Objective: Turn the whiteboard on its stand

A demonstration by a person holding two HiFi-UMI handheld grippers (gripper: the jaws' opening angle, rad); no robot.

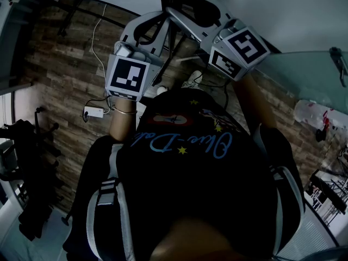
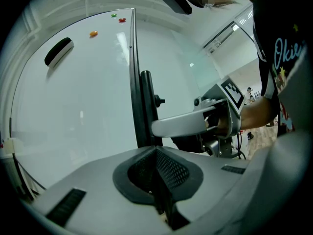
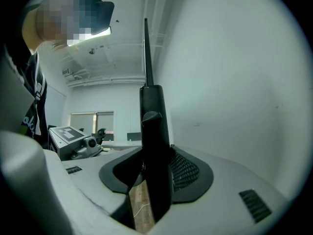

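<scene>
Big white rectangular whiteboard (image 2: 73, 121) stands upright, its face spreading left of the left gripper (image 2: 155, 153) and right of the right gripper (image 3: 155, 158). Both claws look pinched on the black knobbed vertical post (image 3: 154, 126) at its side edge, which runs straight up from them. Neither's nearer, I'd say.

The whiteboard (image 2: 73, 116) has a glossy, smooth face; the black upright (image 3: 155, 131) looks matt. The left gripper (image 2: 159, 190) and right gripper (image 3: 149, 190) have smooth grey plastic shells, with mesh-textured black pads (image 2: 171, 170). The floor (image 1: 65, 91) shows wood-grain planks.
</scene>
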